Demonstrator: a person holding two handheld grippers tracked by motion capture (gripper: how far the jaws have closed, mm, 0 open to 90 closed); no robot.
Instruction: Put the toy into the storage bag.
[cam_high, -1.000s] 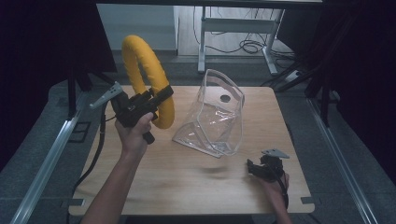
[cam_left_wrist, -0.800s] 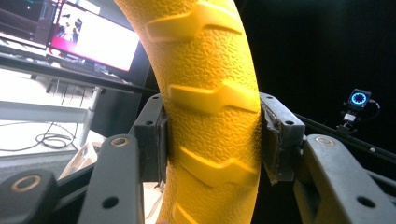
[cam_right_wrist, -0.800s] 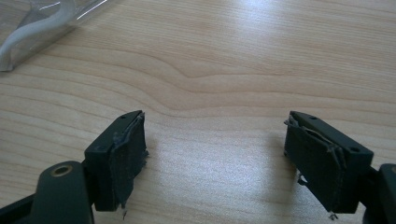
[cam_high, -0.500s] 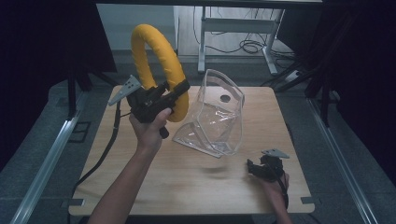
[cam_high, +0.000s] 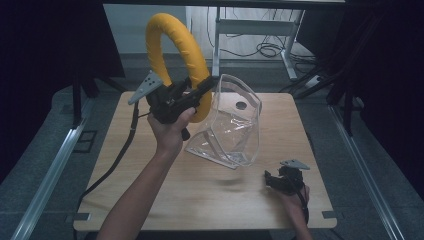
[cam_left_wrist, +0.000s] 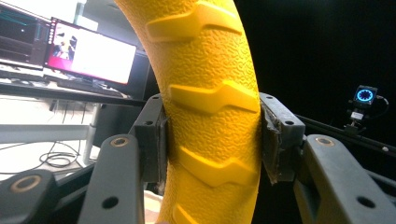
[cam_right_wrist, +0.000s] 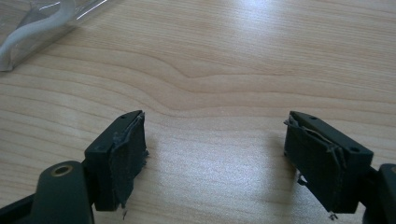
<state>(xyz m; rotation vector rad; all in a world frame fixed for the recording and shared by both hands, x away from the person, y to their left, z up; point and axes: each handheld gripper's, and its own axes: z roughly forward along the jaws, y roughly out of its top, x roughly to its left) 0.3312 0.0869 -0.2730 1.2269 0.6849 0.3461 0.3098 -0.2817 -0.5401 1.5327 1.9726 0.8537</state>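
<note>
While right hand-held gripper (cam_right_wrist: 215, 163) rests spread, left hand-held gripper (cam_left_wrist: 212, 140) pinches yellow ring (cam_high: 175, 55) (aloft).

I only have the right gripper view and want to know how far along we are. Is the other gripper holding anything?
Observer: Yes, the left gripper is shut on a yellow ring, held up above the table.
Operator: Is the grip firm?
Observer: The left gripper view shows both pads pressed against the ring's ribbed band.
Operator: What is that clear plastic at my top left?
Observer: A clear plastic bag, standing open at mid-table, just right of the ring.
Operator: And my gripper?
Observer: The right gripper sits low near the table's front right, jaws open.
</note>
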